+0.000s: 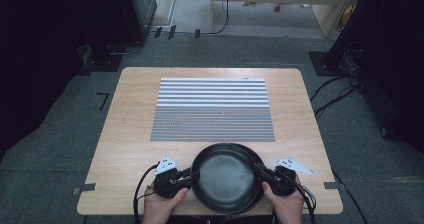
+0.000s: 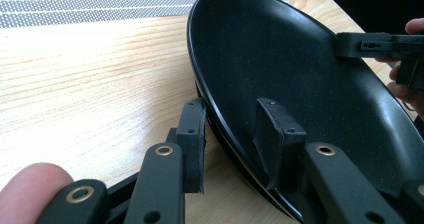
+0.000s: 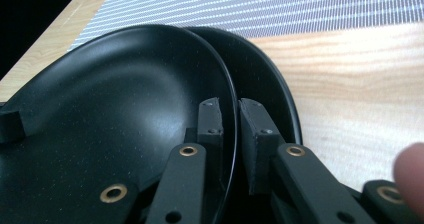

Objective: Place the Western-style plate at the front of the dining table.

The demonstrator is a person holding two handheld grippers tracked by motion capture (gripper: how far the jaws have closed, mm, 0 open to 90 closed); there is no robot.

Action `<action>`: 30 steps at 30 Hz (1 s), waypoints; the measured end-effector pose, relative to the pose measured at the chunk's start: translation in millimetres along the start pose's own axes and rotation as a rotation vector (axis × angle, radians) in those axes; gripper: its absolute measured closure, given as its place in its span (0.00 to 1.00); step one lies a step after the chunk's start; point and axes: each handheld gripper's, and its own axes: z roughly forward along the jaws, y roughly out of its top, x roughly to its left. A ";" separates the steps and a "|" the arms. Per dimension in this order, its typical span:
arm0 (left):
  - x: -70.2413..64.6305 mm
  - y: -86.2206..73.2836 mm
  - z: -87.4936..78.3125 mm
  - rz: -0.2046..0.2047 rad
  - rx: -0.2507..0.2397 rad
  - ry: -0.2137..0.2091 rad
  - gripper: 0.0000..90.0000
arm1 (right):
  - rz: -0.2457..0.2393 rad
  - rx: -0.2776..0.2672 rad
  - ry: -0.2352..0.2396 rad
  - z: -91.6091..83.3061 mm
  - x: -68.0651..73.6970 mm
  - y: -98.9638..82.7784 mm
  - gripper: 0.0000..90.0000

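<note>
Two black plates lie stacked near the table's front edge, the upper plate (image 1: 225,176) (image 2: 280,59) (image 3: 125,109) shifted a little left of the lower plate (image 1: 258,160) (image 3: 265,74). My left gripper (image 1: 192,174) (image 2: 231,111) straddles the stack's left rim, one pad inside the upper plate and the other outside against the rims. My right gripper (image 1: 259,170) (image 3: 230,106) is shut on the upper plate's right rim, its outer pad lying over the lower plate. Across the plate, the left gripper view also catches the right gripper (image 2: 370,44).
A grey and white striped mat (image 1: 212,109) covers the middle and back of the wooden table (image 1: 130,134). Dark carpet with cables surrounds the table. The person's hands reach in from the front edge.
</note>
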 end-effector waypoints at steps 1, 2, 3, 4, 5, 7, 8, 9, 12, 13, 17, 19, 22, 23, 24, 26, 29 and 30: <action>-0.3 -0.1 -0.7 0.005 0.001 0.002 0.73 | 0.026 0.009 -0.004 -1.4 1.0 -2.2 0.88; -0.3 -0.1 -0.7 0.005 0.001 0.002 0.73 | 0.032 0.013 -0.004 -2.0 1.3 -3.0 0.87; -0.4 -0.4 -1.0 0.006 -0.001 0.002 0.73 | 0.041 0.015 -0.003 -2.4 1.5 -4.1 0.87; -0.4 -0.4 -1.0 0.006 -0.001 0.002 0.73 | 0.041 0.015 -0.003 -2.4 1.5 -4.1 0.87; -0.2 -0.4 -1.0 0.004 -0.001 0.000 0.73 | 0.058 0.018 0.001 -2.8 1.6 -5.4 0.86; 0.0 -0.4 -1.0 0.003 0.000 -0.001 0.73 | 0.075 0.018 0.001 -2.2 2.1 -6.6 0.85; 0.1 -0.4 -1.0 0.002 0.000 -0.003 0.73 | 0.078 0.014 0.000 -1.5 2.4 -7.2 0.85; 0.1 -0.5 -1.0 0.002 0.000 -0.003 0.73 | 0.087 0.011 0.000 -0.5 3.1 -8.3 0.84; 0.6 -0.7 -1.0 -0.003 -0.001 -0.008 0.73 | 0.117 0.005 0.004 1.2 3.2 -10.1 0.83; 0.6 -0.7 -1.0 -0.004 -0.001 -0.009 0.73 | 0.137 0.004 0.011 1.7 2.3 -10.1 0.84; 1.4 -1.0 -0.5 -0.022 0.003 -0.020 0.73 | 0.226 -0.006 0.047 3.1 -3.1 -11.0 0.87; 1.8 -1.1 -0.4 -0.027 0.006 -0.024 0.73 | 0.252 -0.014 0.060 4.3 -4.9 -11.1 0.88; 1.8 -1.3 0.0 -0.036 0.010 -0.031 0.73 | 0.274 -0.017 0.072 5.5 -6.6 -10.6 0.89; 0.6 -1.5 0.9 -0.034 0.018 -0.029 0.73 | 0.298 -0.023 0.080 6.9 -9.0 -9.6 0.90; 0.6 -1.5 0.9 -0.034 0.018 -0.029 0.73 | 0.298 -0.023 0.080 6.9 -9.0 -9.6 0.90; -0.5 -1.9 1.8 -0.033 0.020 -0.026 0.73 | 0.316 -0.030 0.085 7.1 -10.1 -9.6 0.90; 0.7 -2.4 1.5 -0.050 0.022 -0.037 0.74 | 0.329 -0.032 0.099 7.2 -11.7 -9.8 0.91; 0.8 -2.6 1.3 -0.055 0.020 -0.039 0.74 | 0.332 -0.033 0.102 7.1 -11.8 -9.6 0.91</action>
